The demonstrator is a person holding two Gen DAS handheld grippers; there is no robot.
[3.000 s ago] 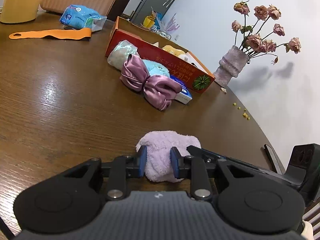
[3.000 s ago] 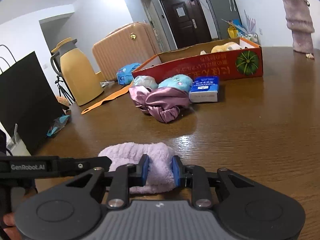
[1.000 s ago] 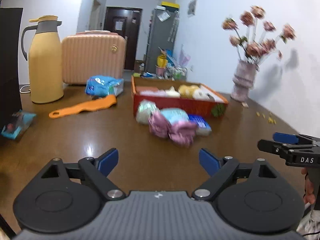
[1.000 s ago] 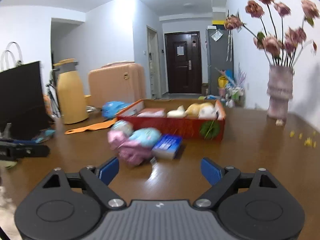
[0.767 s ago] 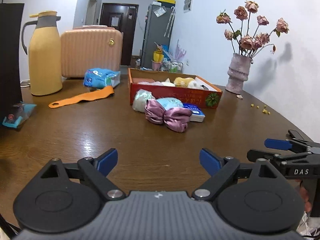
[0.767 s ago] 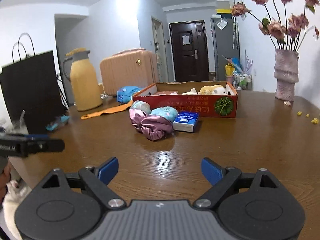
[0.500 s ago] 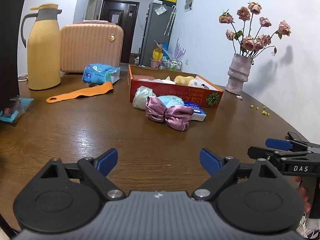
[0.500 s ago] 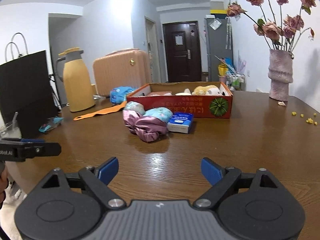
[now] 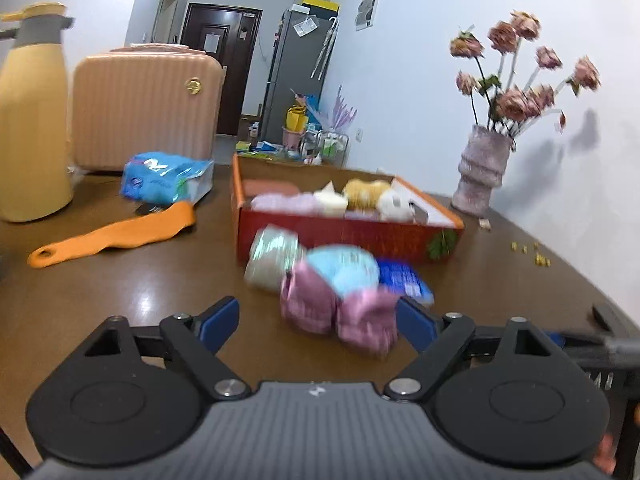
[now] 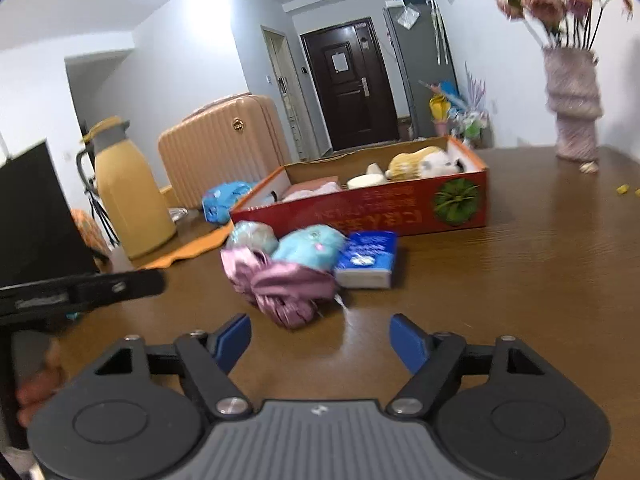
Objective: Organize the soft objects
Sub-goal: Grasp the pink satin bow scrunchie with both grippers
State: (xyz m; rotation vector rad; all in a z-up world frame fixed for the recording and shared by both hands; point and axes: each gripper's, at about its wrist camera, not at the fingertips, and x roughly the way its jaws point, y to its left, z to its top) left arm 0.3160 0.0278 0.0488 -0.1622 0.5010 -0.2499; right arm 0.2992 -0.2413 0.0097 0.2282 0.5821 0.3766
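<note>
A mauve satin bow (image 9: 340, 314) (image 10: 280, 284) lies on the brown table (image 9: 120, 280) (image 10: 540, 260), against a light blue soft pack (image 9: 344, 266) (image 10: 310, 246) and a pale green pack (image 9: 272, 256) (image 10: 252, 236). Behind them stands a red cardboard box (image 9: 344, 236) (image 10: 380, 210) holding soft toys and a lilac cloth. My left gripper (image 9: 318, 322) has its jaws closing, wide apart, nothing pressed between the pads; the bow lies just beyond them. My right gripper (image 10: 320, 338) is likewise closing with nothing between its fingers, short of the bow.
A blue tissue packet (image 10: 366, 258) (image 9: 404, 280) lies right of the bow. An orange shoehorn (image 9: 112, 234), a blue wipes bag (image 9: 166, 182), a yellow jug (image 9: 28, 120) and a peach case (image 9: 144, 108) stand left. A vase of dried roses (image 9: 484, 168) (image 10: 574, 104) stands at the right.
Both grippers have moved forward towards the pile by the box, which now looks larger and blurred. Both pairs of jaws have narrowed a little.
</note>
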